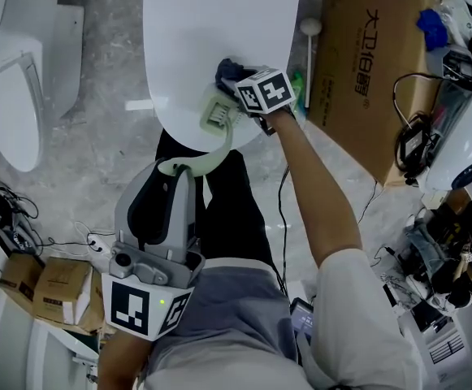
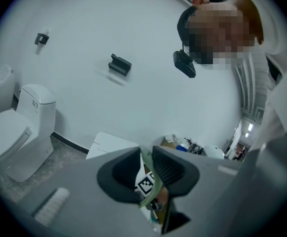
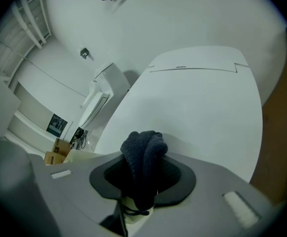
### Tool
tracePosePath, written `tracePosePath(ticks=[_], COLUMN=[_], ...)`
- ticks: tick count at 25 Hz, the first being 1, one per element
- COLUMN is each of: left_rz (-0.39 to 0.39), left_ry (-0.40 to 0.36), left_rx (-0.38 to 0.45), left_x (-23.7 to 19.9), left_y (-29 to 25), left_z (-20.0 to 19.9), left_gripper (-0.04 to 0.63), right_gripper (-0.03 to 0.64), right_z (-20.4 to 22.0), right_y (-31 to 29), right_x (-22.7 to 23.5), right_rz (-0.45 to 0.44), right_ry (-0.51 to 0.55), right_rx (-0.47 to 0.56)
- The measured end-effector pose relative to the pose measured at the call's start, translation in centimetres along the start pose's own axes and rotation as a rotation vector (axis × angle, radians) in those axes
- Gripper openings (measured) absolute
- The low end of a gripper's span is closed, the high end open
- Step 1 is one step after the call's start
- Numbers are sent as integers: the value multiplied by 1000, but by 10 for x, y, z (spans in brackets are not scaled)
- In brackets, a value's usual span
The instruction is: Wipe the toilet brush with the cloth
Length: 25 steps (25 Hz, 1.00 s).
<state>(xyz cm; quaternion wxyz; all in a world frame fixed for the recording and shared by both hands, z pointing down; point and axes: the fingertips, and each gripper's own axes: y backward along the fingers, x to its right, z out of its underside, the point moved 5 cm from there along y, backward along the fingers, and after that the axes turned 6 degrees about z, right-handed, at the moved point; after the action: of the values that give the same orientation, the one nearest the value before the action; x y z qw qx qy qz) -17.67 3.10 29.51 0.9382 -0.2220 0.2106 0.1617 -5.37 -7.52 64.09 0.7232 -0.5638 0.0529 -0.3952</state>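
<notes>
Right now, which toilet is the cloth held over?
The middle toilet, directly under the dark cloth in the right gripper; the other toilet stands far left.

This looks like a bathroom-fittings test room rather than a home. A closed white toilet (image 1: 211,47) fills the top middle and a second toilet (image 1: 20,80) stands at upper left on a grey stone floor (image 1: 106,145). There is a big cardboard box (image 1: 374,71) at upper right, small boxes (image 1: 57,291) and cables (image 1: 8,210) at lower left, and heaped equipment (image 1: 455,258) along the right edge.
</notes>
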Motion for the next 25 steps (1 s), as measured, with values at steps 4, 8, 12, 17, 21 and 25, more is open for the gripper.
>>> tracePosePath(ticks=[4, 8, 12, 17, 21, 25], left_rz=[0, -4, -6, -7, -9, -10], left_ry=[3, 7, 1, 10, 21, 7], left_rx=[4, 10, 14, 16, 19, 15], left_x=[0, -1, 3, 2, 4, 6], left_y=[1, 2, 1, 4, 5, 4], left_z=[0, 0, 3, 3, 5, 4], left_gripper=[0, 0, 0, 0, 0, 0], right_gripper=[106, 104, 104, 104, 104, 104], right_z=[7, 13, 22, 29, 36, 43], right_y=[5, 8, 13, 18, 22, 26], right_x=[4, 5, 11, 14, 18, 21], right_rz=[13, 11, 16, 30, 29, 35], right_ry=[-15, -46, -64, -79, -97, -128], right_rx=[7, 16, 18, 21, 19, 26])
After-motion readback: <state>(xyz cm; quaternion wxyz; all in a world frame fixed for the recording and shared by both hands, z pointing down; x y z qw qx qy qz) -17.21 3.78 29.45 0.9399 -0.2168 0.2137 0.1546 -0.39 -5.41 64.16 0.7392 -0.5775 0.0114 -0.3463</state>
